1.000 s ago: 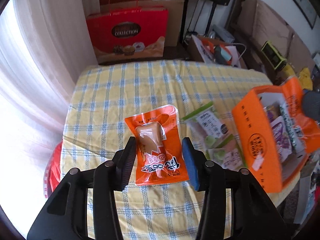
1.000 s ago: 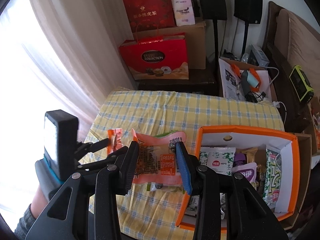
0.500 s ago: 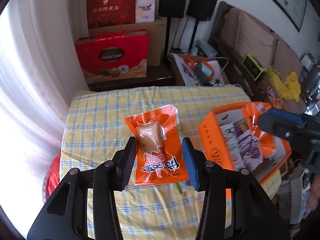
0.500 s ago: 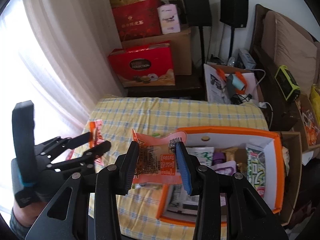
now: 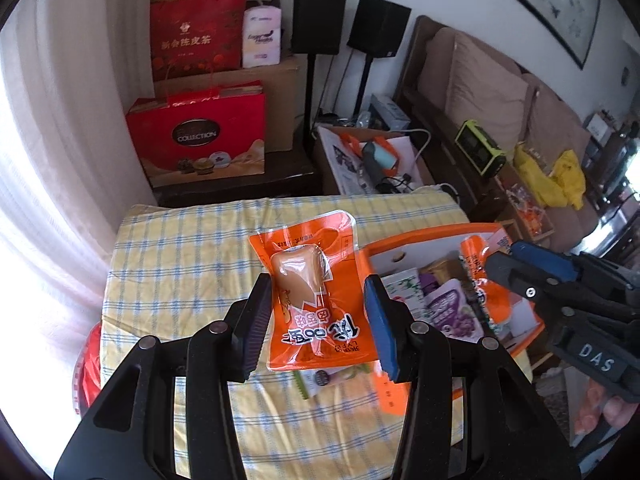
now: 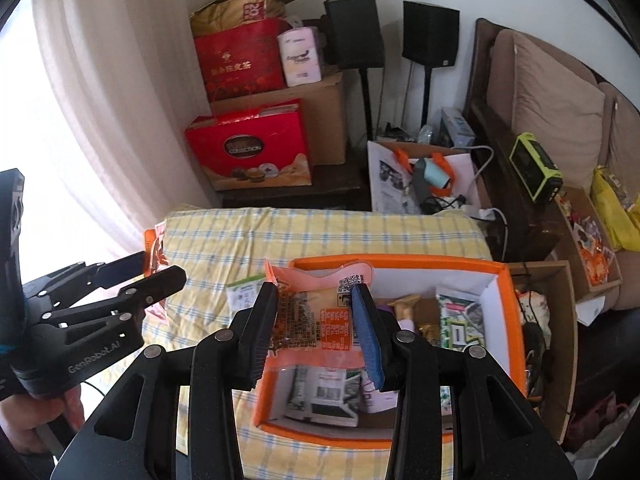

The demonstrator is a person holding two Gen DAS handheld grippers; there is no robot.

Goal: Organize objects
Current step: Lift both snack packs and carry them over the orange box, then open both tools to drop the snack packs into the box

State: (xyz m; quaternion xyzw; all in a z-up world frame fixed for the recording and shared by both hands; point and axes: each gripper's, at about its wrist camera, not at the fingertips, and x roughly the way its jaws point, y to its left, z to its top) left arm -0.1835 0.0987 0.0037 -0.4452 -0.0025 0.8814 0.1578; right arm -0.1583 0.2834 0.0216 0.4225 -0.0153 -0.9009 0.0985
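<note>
Orange snack packets are clamped in both tongs: the left tongs (image 5: 318, 312) hold one packet (image 5: 314, 292) above the desk (image 5: 180, 264), the right tongs (image 6: 316, 328) hold another packet (image 6: 316, 316) over the orange box (image 6: 400, 262) (already holding snacks).

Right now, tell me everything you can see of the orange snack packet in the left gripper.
The orange snack packet is a glossy, flat sealed plastic pouch with white Chinese lettering and a clear window showing a tan, drumstick-shaped piece inside. It has a hang-hole cutout near its far end. The left gripper clamps it by both side edges, lettering end nearest the camera. It hangs in the air above the yellow checked tablecloth, beside the orange box, touching only the two pads.
</note>
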